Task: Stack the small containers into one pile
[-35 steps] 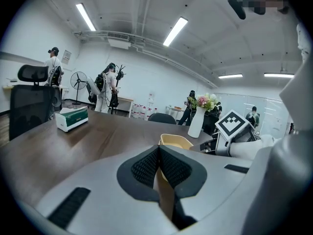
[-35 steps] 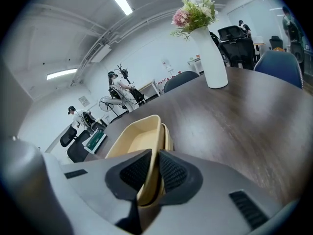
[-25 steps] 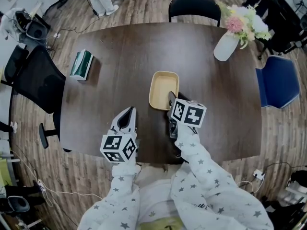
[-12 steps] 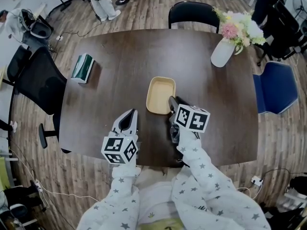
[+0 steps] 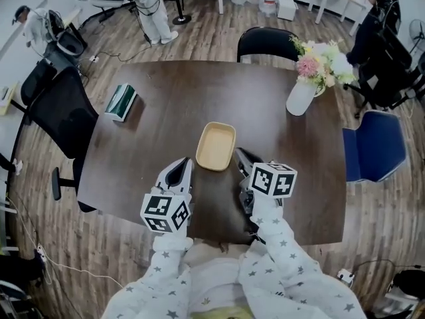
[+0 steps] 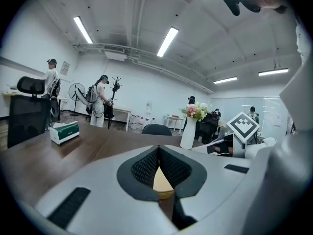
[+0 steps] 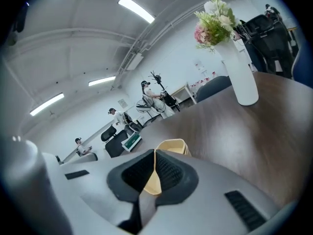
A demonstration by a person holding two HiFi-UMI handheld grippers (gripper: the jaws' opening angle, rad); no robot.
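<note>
A pale yellow container [image 5: 216, 145] rests on the middle of the dark table [image 5: 153, 131]; it looks like a nested pile, with stacked rims showing in the right gripper view [image 7: 173, 147]. My left gripper [image 5: 188, 160] hovers just near-left of it, shut and empty, and the container [image 6: 161, 182] shows past its pads. My right gripper [image 5: 238, 151] is close to the container's near right corner and apart from it. Its jaws have just been closing, and they now meet with nothing between them [image 7: 155, 152].
A green tissue box [image 5: 121, 101] lies at the table's far left. A white vase of flowers [image 5: 300, 95] stands at the far right. Black chairs [image 5: 265, 42] [image 5: 60, 115] and a blue chair [image 5: 372, 145] ring the table. People stand in the room behind.
Both grippers have risen and drawn back a little from the container towards the table's near edge. The container has not moved.
</note>
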